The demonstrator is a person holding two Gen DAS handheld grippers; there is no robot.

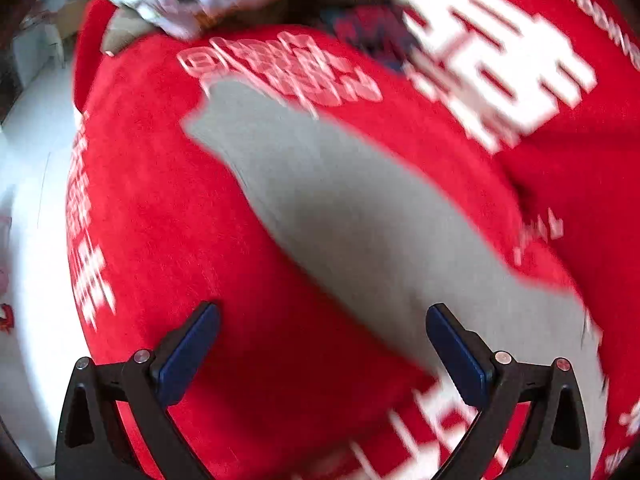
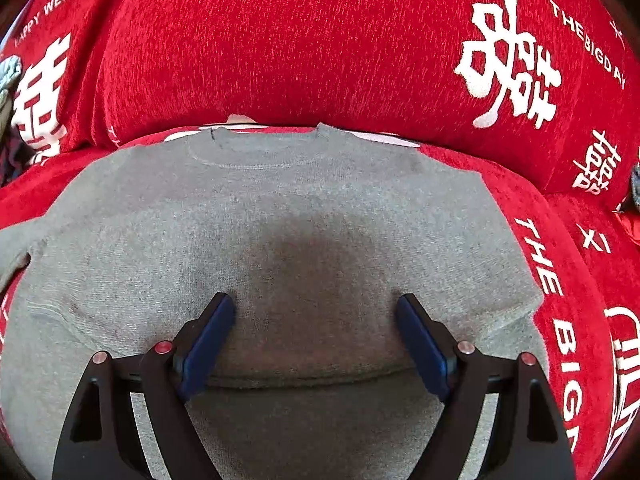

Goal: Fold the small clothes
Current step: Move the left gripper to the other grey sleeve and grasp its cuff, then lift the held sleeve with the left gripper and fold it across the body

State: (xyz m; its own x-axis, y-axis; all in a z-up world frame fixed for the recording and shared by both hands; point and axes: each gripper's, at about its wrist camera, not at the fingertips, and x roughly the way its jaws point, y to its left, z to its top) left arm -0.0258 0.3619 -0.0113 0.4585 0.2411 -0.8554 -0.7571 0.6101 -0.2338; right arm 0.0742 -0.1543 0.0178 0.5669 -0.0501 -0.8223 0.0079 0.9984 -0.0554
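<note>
Both tools are released, gripping nothing. Right tool (image 2: 316,332) hovers low over the grey top (image 2: 280,220), which lies flat on the red sofa cover (image 2: 280,40), neckline at 12 o'clock, a folded edge crossing just beneath the pads. Left tool (image 1: 322,344) hangs above the cover with grey cloth (image 1: 340,208) running toward 5 o'clock; that view is motion-blurred. Likely risks: closing here would pinch both layers, or the plush cover too, dragging the fold askew. The hem near 6 o'clock could bunch if lifted one-sided.
</note>
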